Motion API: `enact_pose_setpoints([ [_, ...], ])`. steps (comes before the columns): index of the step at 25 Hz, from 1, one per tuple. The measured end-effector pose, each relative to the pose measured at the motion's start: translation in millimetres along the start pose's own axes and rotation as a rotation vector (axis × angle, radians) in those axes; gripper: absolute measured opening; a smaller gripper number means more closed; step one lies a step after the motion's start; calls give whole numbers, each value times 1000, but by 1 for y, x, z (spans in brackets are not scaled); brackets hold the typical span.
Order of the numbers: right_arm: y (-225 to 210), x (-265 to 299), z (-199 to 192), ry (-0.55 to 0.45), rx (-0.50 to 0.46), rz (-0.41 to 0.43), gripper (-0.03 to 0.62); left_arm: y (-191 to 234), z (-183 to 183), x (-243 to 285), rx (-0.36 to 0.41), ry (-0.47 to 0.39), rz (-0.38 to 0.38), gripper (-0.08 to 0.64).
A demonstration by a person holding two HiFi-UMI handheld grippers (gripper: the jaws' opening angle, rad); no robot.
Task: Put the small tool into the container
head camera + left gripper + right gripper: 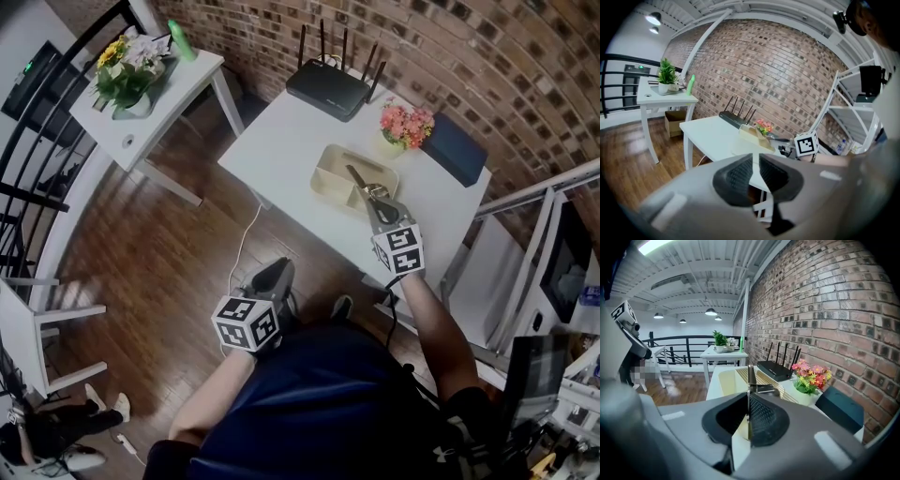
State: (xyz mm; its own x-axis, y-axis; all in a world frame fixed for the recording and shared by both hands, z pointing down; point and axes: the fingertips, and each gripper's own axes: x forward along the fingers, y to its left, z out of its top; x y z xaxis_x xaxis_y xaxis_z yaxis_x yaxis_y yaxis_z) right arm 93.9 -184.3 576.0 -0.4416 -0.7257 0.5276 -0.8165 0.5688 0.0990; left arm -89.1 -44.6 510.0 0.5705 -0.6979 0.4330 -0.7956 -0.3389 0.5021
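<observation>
A small metal tool (358, 178) with thin blades sticks out of my right gripper (379, 202), which is shut on it. It hangs over the cream container (330, 157) on the white table (281, 141). In the right gripper view the tool (751, 377) points forward from between the pads (761, 417), just above the container (725, 380). My left gripper (274, 277) is low, off the table's near edge and close to the person's body. In its own view the left gripper (755, 171) shows its pads almost together with nothing between them.
A black router (326, 88) stands at the table's back, with a pot of pink flowers (406, 125) and a dark blue box (456, 150) to its right. A second white table (155, 105) stands at left, a metal shelf (548, 246) at right. A cable (246, 242) hangs to the wood floor.
</observation>
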Motion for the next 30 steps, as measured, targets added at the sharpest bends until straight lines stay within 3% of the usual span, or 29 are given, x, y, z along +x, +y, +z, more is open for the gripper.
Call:
enact_pose_setpoints([
  [6,2,3,-13,117,18,6,14,3,0,-1,-10,1,-2,40],
  [14,0,0,-26,193,27,-23,23,1,-5,0,-14,4,-22,38],
  [20,-7,-7,-29,173,56,-48,89,-1,-7,-2,-16,8,-29,38],
  [30,-7,-21,-28,133,99,-57,94,-8,-9,-3,-9,8,-41,38],
])
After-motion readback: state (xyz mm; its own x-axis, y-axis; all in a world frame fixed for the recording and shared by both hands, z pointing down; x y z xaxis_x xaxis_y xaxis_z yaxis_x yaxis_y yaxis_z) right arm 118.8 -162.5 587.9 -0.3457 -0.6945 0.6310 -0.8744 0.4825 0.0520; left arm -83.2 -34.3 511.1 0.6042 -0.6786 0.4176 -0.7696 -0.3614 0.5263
